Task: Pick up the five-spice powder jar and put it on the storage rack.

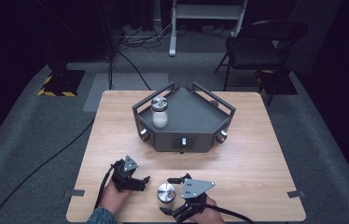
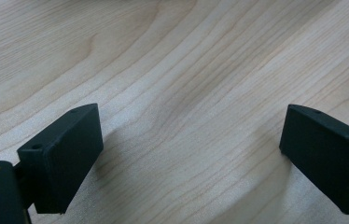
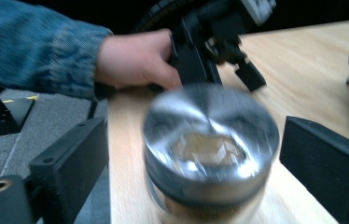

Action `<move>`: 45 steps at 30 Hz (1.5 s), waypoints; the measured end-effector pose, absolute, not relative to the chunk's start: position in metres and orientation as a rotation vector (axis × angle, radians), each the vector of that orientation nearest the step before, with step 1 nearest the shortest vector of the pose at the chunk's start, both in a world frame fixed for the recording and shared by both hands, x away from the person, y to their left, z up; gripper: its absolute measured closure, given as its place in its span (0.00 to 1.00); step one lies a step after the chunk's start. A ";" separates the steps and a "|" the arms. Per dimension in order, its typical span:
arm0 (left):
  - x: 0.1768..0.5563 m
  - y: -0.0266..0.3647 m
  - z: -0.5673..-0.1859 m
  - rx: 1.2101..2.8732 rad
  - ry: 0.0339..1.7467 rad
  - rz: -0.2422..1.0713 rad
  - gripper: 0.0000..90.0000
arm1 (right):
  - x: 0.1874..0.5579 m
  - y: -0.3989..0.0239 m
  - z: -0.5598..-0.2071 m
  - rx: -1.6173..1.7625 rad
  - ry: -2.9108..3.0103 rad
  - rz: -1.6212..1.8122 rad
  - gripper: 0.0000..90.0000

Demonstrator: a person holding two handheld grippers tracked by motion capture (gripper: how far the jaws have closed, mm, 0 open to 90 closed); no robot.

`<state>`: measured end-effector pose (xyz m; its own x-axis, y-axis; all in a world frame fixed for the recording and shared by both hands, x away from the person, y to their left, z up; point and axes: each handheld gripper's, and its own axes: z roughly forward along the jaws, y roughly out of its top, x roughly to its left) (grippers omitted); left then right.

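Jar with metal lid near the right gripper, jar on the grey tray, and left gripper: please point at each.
Near jar [image 3: 210, 135]: right gripper view, lid top.
Tray jar [image 1: 159, 114]: high view, glass body.
Left gripper [image 1: 142, 183]: high view, between fingertips.

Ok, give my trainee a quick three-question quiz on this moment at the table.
1. True or false: the right tool has a silver-lidded jar between its jaws.
2. How many jars stand in the dark tray? A) none B) one C) three
3. What lies between the left tool's jaws?

Key:
1. True; the jar sits between them, with gaps showing on both sides, pads not yet pressing.
2. B; one silver-lidded jar holding something white, near the tray's left rail.
3. Nothing but bare wooden table; the jaws stand wide open.
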<state>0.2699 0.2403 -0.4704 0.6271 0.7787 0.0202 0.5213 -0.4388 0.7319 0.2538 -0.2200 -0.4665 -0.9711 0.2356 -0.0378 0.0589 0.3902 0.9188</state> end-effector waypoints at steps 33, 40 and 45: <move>0.270 0.241 -0.470 2.143 1.010 0.466 0.06 | 0.247 -0.213 -0.485 0.380 2.509 1.490 0.34; 0.270 0.240 -0.470 2.142 1.010 0.466 0.06 | 0.248 -0.231 -0.469 0.451 2.429 1.467 0.34; 0.270 0.240 -0.470 2.142 1.010 0.466 0.06 | 0.249 -0.245 -0.464 0.519 2.374 1.430 0.34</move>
<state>0.2703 0.2405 -0.4703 0.6289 0.7772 0.0205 0.5205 -0.4405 0.7315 0.2495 -0.2453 -0.4636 -0.8827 0.4623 -0.0841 0.1418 0.4328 0.8903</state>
